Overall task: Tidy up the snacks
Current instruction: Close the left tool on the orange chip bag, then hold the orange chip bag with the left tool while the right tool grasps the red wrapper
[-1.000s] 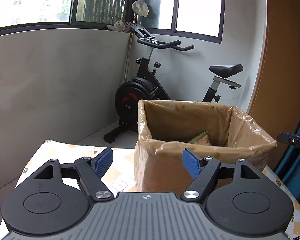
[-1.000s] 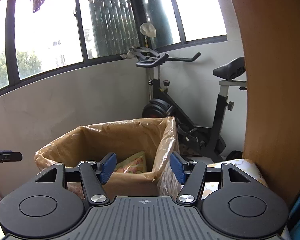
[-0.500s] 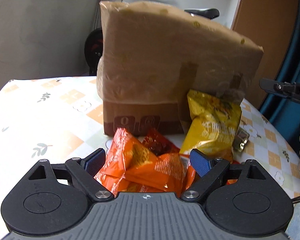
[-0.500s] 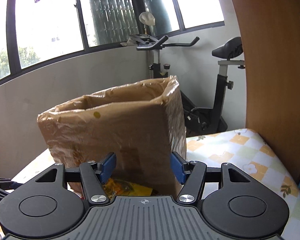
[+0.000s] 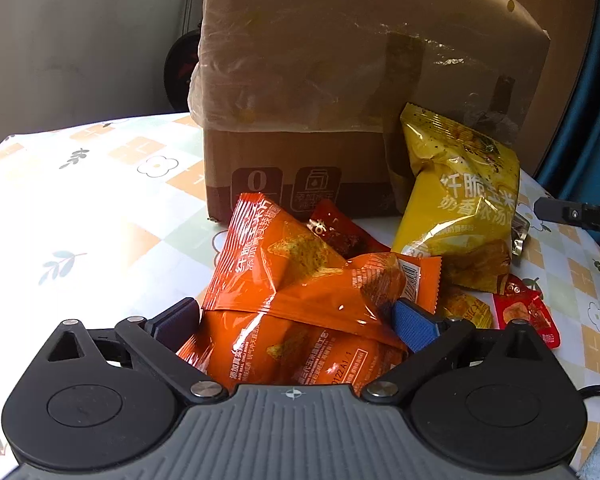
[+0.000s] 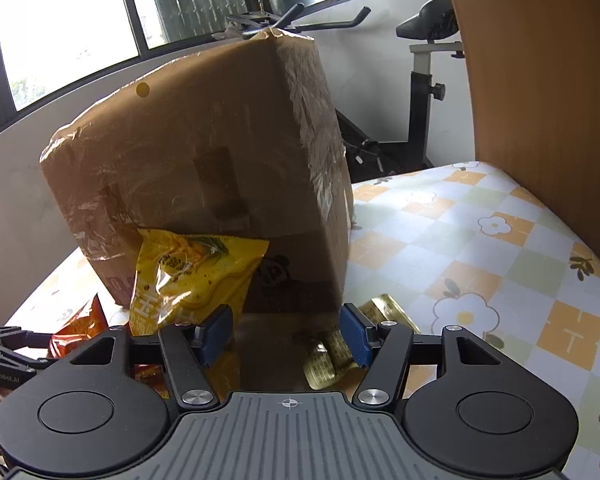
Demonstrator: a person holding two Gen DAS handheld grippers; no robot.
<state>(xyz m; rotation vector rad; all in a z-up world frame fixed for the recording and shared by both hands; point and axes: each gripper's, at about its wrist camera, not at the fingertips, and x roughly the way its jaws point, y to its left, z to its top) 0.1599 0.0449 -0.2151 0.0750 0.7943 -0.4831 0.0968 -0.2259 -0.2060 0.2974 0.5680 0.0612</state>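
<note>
Both down at snack pile: left gripper (image 5: pixel 296 320) just spread wide around orange bag (image 5: pixel 300 292), unpinched; right gripper (image 6: pixel 288 334) half-spread, empty, beside yellow bag (image 6: pixel 192 276).

- The left gripper (image 5: pixel 296 322) has dropped from the box rim to the orange snack bag (image 5: pixel 300 292); its jaws have just been opening, now straddling the bag.
- The right gripper (image 6: pixel 286 334) has sunk toward the worktop (image 6: pixel 480 248).

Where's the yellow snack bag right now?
The yellow snack bag stands propped against the cardboard box, right of the orange bags in the left wrist view; in the right wrist view it is lower left.
</note>
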